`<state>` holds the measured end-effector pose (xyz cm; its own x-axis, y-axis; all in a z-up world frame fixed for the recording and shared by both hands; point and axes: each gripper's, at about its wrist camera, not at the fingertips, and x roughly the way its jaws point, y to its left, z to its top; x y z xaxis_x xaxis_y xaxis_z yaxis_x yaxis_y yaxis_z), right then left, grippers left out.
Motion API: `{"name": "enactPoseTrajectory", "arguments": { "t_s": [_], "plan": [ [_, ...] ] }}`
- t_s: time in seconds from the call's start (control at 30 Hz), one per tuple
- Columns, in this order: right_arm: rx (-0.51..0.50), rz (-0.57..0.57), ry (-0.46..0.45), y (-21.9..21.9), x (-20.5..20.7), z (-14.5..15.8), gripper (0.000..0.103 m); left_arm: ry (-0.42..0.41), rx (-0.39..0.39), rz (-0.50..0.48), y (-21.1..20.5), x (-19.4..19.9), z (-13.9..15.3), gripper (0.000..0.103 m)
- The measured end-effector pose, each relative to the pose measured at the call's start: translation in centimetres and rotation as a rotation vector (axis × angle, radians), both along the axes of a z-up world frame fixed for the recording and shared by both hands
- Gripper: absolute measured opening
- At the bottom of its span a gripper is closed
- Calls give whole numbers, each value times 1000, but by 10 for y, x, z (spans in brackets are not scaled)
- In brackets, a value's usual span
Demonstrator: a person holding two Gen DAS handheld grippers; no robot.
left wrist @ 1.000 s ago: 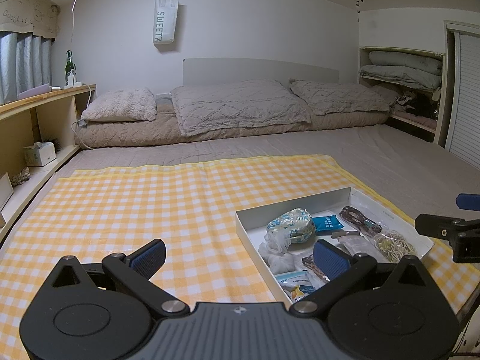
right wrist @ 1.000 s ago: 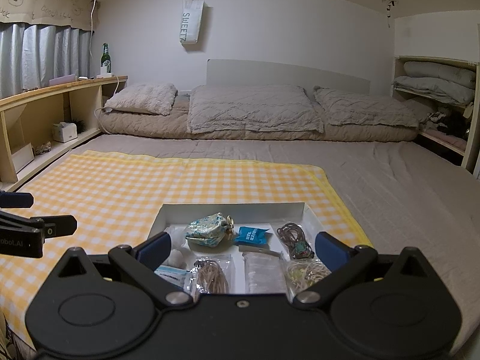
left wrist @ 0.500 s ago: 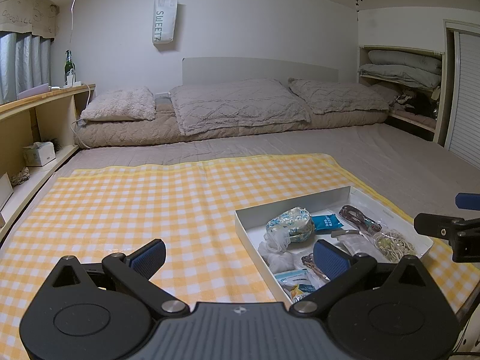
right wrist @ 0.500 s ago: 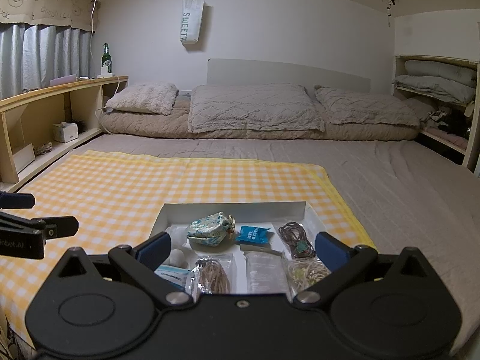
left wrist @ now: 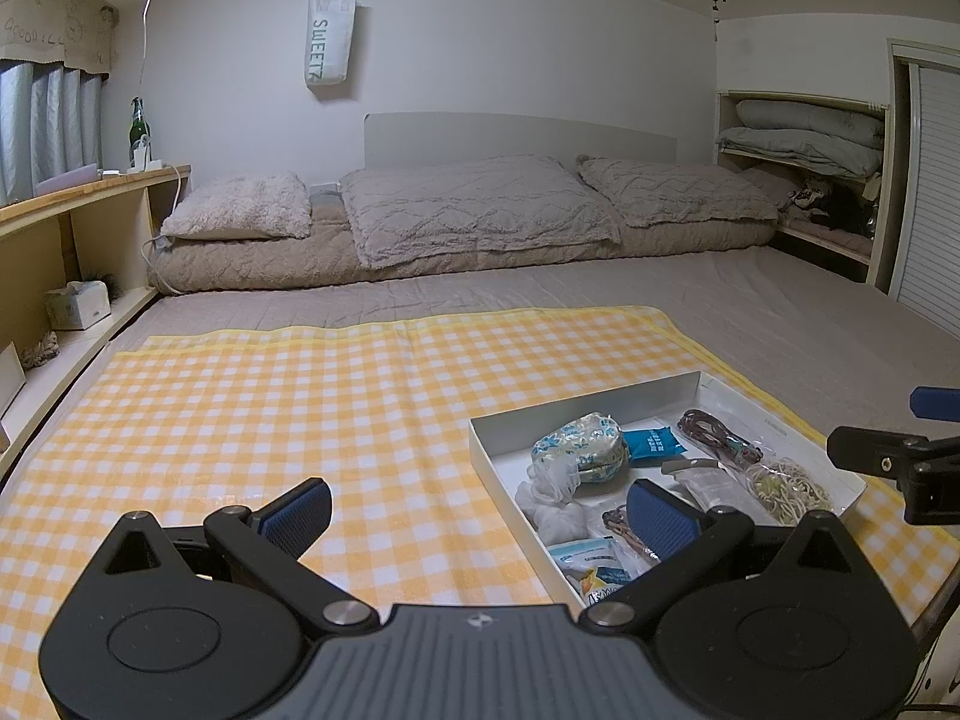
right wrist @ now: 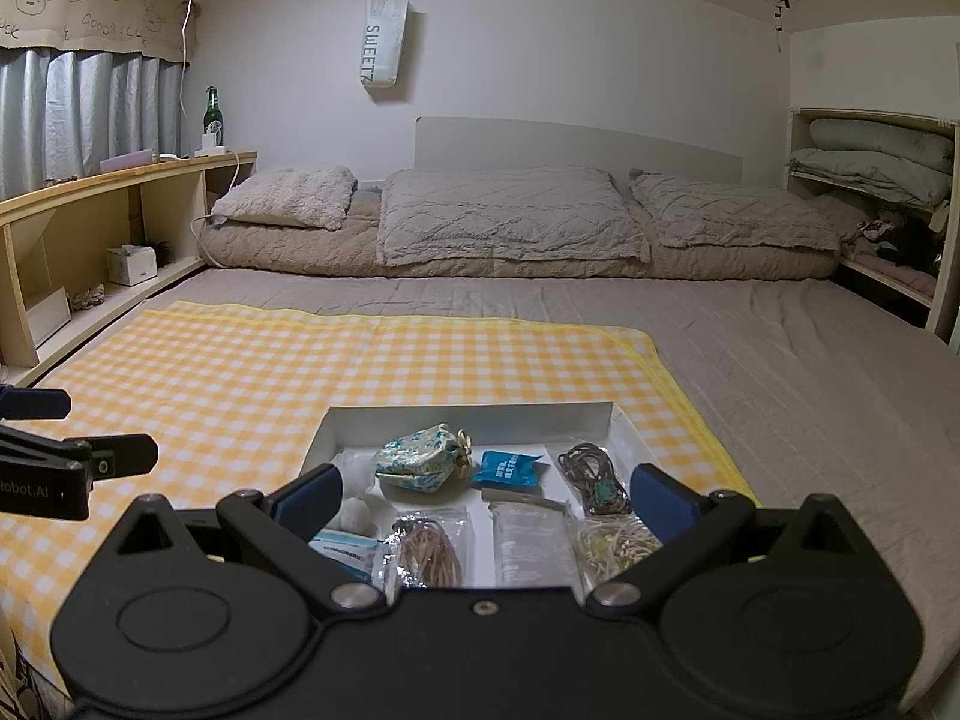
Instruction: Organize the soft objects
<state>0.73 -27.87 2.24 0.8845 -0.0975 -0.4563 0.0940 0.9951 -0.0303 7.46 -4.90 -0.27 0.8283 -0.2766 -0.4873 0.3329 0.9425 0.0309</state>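
Left wrist view: the left gripper point(left wrist: 477, 516) is spread wide with nothing between its blue pads, hovering above the yellow checked cloth point(left wrist: 252, 420); its right pad overlaps the near corner of the white tray point(left wrist: 600, 405), which lies ahead and to the right of it. Compared with one second ago and half a second ago, nothing has shifted: both tools and every item hold the same position. Inside the tray sit a floral fabric pouch point(left wrist: 579, 447), a blue sachet point(left wrist: 654, 441), a brown cord bundle point(left wrist: 717, 435), white soft balls point(left wrist: 555, 507) and a bag of rubber bands point(left wrist: 789, 483). From the right wrist view, the right gripper point(right wrist: 483, 501) is likewise spread and empty, poised directly over the tray's near half, the pouch point(right wrist: 420, 465) just ahead between its fingers. The left tool's tip appears at that view's left edge, well apart from the tray. Pillows point(right wrist: 510, 219) lie far ahead.
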Motion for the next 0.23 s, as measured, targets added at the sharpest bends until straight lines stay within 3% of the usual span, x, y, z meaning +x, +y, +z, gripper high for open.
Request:
{"name": "enactPoseTrajectory", "arguments": {
  "t_s": [0.23],
  "plan": [
    [3,0,1,1,0,0,103,11,-3,1,0,0,-4,103]
  ]
}}
